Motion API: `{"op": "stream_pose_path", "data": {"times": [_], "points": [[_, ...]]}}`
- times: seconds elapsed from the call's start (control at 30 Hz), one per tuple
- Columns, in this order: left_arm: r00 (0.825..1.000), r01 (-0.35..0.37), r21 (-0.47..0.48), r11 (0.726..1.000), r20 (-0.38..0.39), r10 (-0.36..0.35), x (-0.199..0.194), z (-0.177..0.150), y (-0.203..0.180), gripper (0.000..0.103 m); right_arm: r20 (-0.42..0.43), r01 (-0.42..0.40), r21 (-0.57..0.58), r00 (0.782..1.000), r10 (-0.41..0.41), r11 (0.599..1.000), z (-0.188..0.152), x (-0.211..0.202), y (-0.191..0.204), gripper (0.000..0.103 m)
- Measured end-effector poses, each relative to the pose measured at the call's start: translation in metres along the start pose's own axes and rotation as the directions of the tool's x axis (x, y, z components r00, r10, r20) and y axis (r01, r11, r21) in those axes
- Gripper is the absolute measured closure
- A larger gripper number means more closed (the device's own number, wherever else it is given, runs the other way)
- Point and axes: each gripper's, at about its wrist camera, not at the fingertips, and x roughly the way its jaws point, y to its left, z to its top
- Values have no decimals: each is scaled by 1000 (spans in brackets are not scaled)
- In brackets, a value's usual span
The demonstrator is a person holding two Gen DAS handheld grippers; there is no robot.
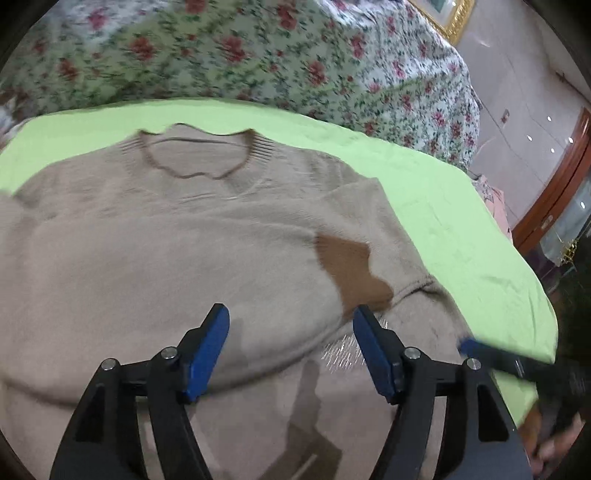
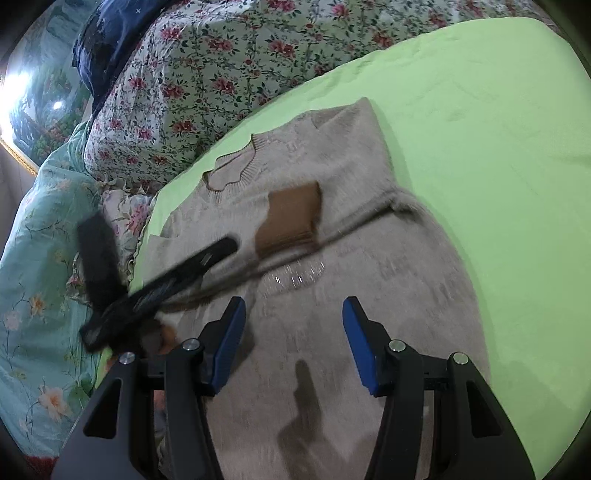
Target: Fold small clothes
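Observation:
A beige knit sweater [image 1: 166, 229] lies front up on a green sheet [image 1: 461, 221], neckline [image 1: 195, 155] far from me. Its sleeves are folded in over the body, and a brown cuff [image 1: 351, 269] lies on the chest. My left gripper [image 1: 290, 317] is open and empty just above the sweater's lower part. In the right wrist view the sweater [image 2: 369, 258] and brown cuff [image 2: 291, 218] show again. My right gripper [image 2: 293, 310] is open and empty above the hem area. The other gripper [image 2: 173, 280] crosses the left side, blurred.
A floral quilt [image 1: 258, 55] is bunched along the far side of the green sheet [image 2: 480, 110]. A teal floral cover [image 2: 40, 258] and a dark blue cloth [image 2: 107, 33] lie at the left. A wooden frame [image 1: 554, 184] stands at the right.

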Motion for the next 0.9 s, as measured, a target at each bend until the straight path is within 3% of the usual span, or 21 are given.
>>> {"op": "stream_pose_path", "data": {"times": [0.13, 0.23, 0.3, 0.4, 0.47, 0.53, 0.57, 0.6, 0.73, 0.8, 0.83, 0.9], "points": [[996, -85, -51, 995, 30, 86, -53, -25, 39, 31, 0, -7, 8, 1000, 7, 1000, 25, 24, -1, 47], [977, -198, -131, 971, 58, 207, -88, -42, 78, 31, 9, 11, 1, 1000, -11, 1000, 47, 48, -3, 47], [944, -307, -208, 929, 58, 325, -108, -52, 112, 31, -11, 19, 0, 1000, -19, 1000, 57, 65, -5, 47], [898, -416, -278, 866, 24, 440, -118, -58, 155, 31, -81, 65, -3, 995, -65, 998, 66, 98, -8, 47], [890, -437, -299, 848, -10, 455, -113, -57, 172, 31, -111, 69, 1, 991, -68, 998, 66, 112, -7, 47], [897, -431, -302, 850, -44, 440, -102, -53, 187, 31, -110, 44, -26, 993, -47, 999, 67, 116, 4, 53], [895, -438, -306, 845, -56, 443, -97, -51, 193, 31, -112, 30, -38, 993, -34, 999, 68, 116, 8, 80], [891, -446, -305, 841, -68, 448, -93, -49, 197, 31, -112, 0, -45, 994, -6, 999, 71, 115, 14, 96], [863, -494, -322, 808, -66, 501, -86, -36, 208, 32, 34, -76, -64, 996, 78, 995, 92, 68, 29, 96], [849, -512, -351, 784, -64, 525, -87, -34, 212, 34, 105, -69, -70, 991, 76, 995, 102, 42, 27, 96], [861, -486, -384, 785, -58, 505, -90, -35, 217, 34, 124, -42, -76, 991, 51, 996, 103, 36, 23, 96], [853, -490, -406, 772, -41, 520, -92, -39, 215, 34, 90, -21, -65, 996, 27, 998, 101, 41, 9, 96]]}}
